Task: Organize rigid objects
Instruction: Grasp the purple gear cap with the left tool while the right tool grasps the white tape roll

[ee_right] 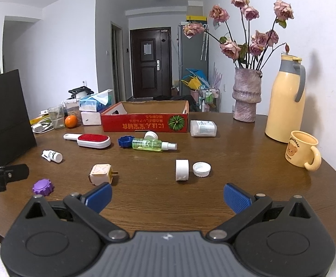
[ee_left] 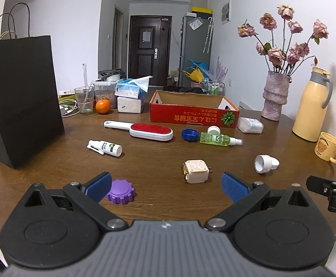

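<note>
Barely started: red cardboard box (ee_right: 144,122) centre frame apparently empty (interior partly hidden), purple ribbed plastic cap (ee_left: 120,192) lower left loose on brown wooden bench (ee_right: 237,161); both fingers (ee_left: 98,185) wide open, holding nothing.

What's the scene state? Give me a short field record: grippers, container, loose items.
left gripper: open, empty, above table
right gripper: open, empty, above table
container: red cardboard box, open top, nothing visible inside
near left gripper: purple cap, beige plug adapter
near right gripper: white cap, white lid
mid-table: lint brush, green spray bottle, blue cap
</note>
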`<state>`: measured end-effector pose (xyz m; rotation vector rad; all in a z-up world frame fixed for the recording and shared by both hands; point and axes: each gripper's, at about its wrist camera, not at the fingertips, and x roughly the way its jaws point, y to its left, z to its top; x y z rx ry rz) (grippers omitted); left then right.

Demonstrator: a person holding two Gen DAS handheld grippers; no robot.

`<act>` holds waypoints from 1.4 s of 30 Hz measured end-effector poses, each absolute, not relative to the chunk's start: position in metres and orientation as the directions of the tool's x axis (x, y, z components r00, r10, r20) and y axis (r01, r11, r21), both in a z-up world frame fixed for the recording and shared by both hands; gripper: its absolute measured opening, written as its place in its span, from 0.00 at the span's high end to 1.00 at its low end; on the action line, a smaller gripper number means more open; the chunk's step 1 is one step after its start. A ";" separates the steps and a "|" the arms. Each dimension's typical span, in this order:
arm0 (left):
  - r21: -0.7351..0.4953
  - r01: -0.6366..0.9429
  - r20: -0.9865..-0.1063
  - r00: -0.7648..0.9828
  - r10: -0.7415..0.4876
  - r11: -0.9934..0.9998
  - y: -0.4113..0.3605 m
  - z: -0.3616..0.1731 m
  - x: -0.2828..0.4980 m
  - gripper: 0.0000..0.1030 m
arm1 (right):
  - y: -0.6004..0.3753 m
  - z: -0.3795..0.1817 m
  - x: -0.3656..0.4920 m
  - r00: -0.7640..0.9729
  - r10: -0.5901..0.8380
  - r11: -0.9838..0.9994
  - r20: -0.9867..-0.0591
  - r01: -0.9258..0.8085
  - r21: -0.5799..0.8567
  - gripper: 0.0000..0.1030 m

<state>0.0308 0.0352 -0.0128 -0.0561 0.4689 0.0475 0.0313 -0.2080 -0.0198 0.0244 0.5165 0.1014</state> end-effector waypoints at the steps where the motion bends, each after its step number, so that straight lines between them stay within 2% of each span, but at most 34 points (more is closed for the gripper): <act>1: -0.043 -0.061 -0.453 0.891 0.034 0.997 0.037 -0.014 0.034 0.00 | -0.207 -0.021 0.034 0.865 0.102 0.995 -0.492 -0.090 0.048 0.00; 16: -0.044 -0.117 -0.502 0.861 0.080 0.992 0.057 -0.031 0.078 0.00 | -0.209 -0.040 0.075 0.874 0.072 0.997 -0.480 -0.060 0.040 0.00; 42: -0.041 -0.210 -0.614 0.777 0.141 0.977 0.108 -0.085 0.140 0.00 | -0.207 -0.080 0.140 0.842 0.053 0.998 -0.536 -0.064 -0.003 0.00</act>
